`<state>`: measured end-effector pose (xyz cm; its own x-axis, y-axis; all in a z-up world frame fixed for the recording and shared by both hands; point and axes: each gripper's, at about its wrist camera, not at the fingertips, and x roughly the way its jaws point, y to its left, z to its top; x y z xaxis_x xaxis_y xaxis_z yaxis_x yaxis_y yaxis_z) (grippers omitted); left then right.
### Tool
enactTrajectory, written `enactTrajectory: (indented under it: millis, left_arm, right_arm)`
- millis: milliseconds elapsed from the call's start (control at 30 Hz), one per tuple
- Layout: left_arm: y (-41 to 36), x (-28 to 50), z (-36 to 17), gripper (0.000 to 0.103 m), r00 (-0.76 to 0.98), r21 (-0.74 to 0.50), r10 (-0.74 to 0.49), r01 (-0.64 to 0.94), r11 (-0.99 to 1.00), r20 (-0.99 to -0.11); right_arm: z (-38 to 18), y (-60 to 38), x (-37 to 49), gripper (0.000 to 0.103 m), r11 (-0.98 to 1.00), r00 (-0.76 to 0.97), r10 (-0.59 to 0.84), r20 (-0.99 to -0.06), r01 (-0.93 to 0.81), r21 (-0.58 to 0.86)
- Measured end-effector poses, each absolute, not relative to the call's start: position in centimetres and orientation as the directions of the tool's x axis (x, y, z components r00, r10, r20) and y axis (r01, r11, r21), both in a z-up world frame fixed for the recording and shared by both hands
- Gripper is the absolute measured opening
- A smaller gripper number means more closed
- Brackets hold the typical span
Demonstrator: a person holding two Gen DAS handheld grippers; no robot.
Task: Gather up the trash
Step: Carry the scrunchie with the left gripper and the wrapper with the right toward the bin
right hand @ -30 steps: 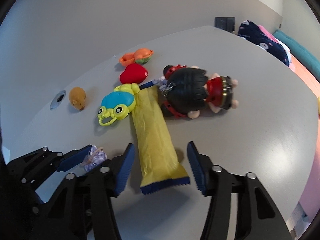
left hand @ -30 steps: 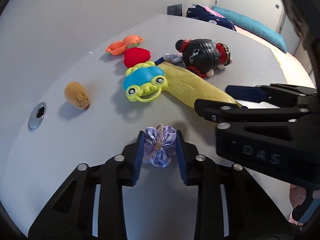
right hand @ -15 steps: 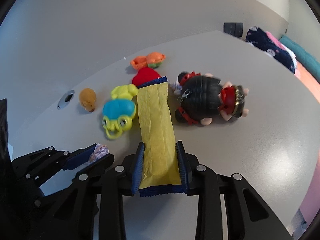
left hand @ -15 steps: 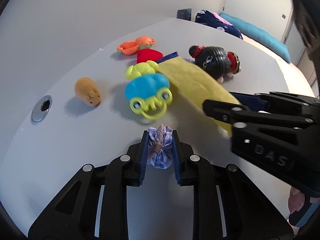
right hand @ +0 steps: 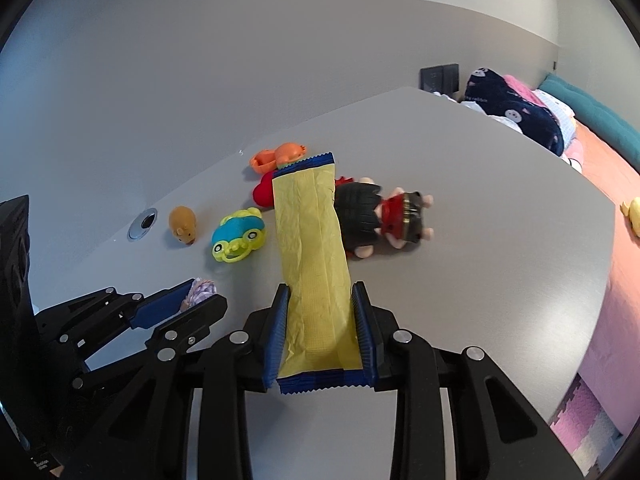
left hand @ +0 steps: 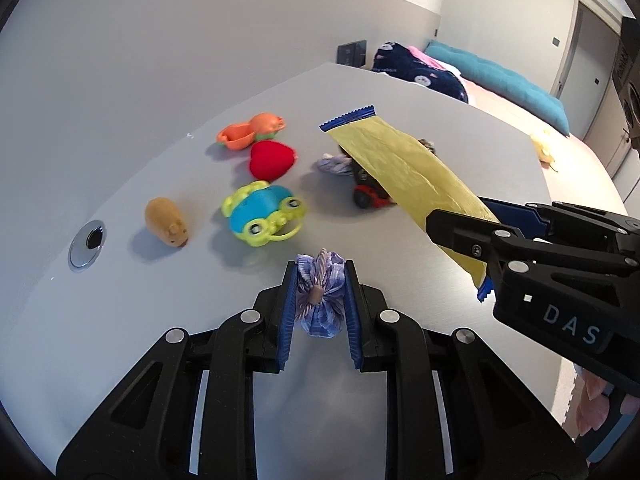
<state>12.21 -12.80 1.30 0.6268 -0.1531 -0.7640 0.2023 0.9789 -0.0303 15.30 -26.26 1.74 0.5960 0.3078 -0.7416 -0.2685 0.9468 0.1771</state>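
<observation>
My left gripper (left hand: 320, 280) is shut on a small purple crumpled wrapper (left hand: 320, 300), held just above the grey table (left hand: 140, 340). In the right wrist view that gripper (right hand: 196, 294) shows at the lower left with the purple wrapper (right hand: 202, 290) between its pads. My right gripper (right hand: 320, 300) is shut on the near end of a long yellow wrapper with blue edges (right hand: 312, 240); its far end sticks up and forward off the table. The left wrist view shows the yellow wrapper (left hand: 400, 172) slanting up from the right gripper (left hand: 492, 220).
Toys lie on the table: a tan mouse (left hand: 166, 226), a blue and yellow car rattle (left hand: 264, 220), a red heart (left hand: 272, 158), an orange toy (left hand: 250, 130), a black-haired doll (right hand: 380, 216). A metal grommet (left hand: 86, 242) sits at the left. A bed (left hand: 500, 80) stands beyond.
Both grippers closed, the left on the purple wrapper and the right on the yellow wrapper, and both rose off the table. The yellow wrapper's far end lifted clear of the toys.
</observation>
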Motion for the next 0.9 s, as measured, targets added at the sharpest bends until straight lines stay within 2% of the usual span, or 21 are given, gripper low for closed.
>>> enactTrajectory:
  millis: [400,900]
  left_arm:
    - [-18.3,12.1,2.3,0.022,0.614,-0.041,-0.21,0.279,0.96,-0.761]
    - [-29.3,11.7,2.4,0.022,0.561,-0.045,-0.315,0.442,0.896,-0.765]
  right_arm:
    - [3.0,-32.2,13.1,0.033,0.961,0.639,0.275,-0.718,-0.192,0.197]
    - [3.0,-43.2,9.5,0.033,0.978,0.681,0.161,-0.715,-0.015,0.206]
